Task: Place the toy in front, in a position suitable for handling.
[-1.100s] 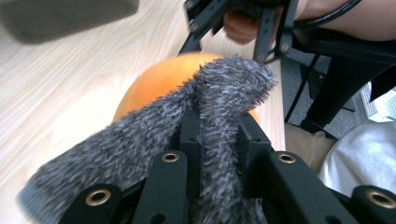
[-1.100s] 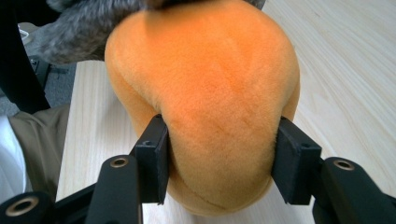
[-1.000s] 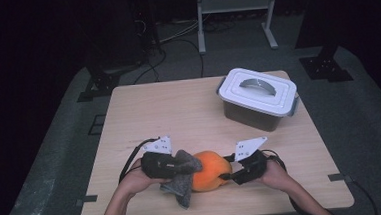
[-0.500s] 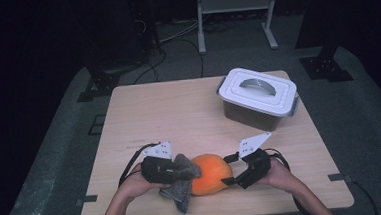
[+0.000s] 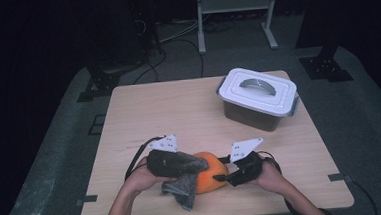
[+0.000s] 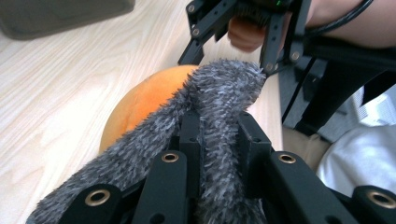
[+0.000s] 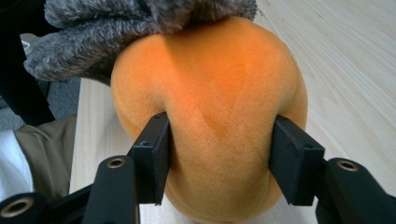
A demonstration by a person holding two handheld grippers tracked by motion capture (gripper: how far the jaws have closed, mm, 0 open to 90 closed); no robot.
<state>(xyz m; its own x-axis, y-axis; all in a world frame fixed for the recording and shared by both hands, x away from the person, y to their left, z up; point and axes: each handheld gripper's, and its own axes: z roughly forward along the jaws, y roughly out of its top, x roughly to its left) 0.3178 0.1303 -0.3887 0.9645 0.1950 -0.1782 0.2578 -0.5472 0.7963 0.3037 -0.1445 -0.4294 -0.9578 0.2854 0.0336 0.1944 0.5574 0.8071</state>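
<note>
Lying near the front edge of the tabletop (image 5: 144, 115), between the person's two hands, is a rounded orange plush (image 5: 210, 172) with a short, velvety nap and a soft seam that runs down its middle in the right gripper view. It looks squashy: its sides dent inward where the right gripper (image 5: 229, 176) presses on it, one black pad on each flank, so that gripper is clamped on the plush. Its jaws have just been closing, with the plush between them.

Draped over the plush's top and left side is a grey cloth (image 5: 183, 180) of shaggy, bristly fibres, darker at the roots and paler at the tips. One end of it hangs down toward the table edge in the high view. The left gripper (image 5: 178, 163) has its jaws closed tight on a fold of this cloth; in the left gripper view the fibres bunch up between the two pads and spill out on both sides, and the fold's far end rests on the orange plush (image 6: 140, 105) just in front of the right gripper (image 6: 233, 56).

Well apart from all this, toward the far right of the tabletop, stands a dark box (image 5: 258, 99) with a white lid and a handle on top, lid on.
</note>
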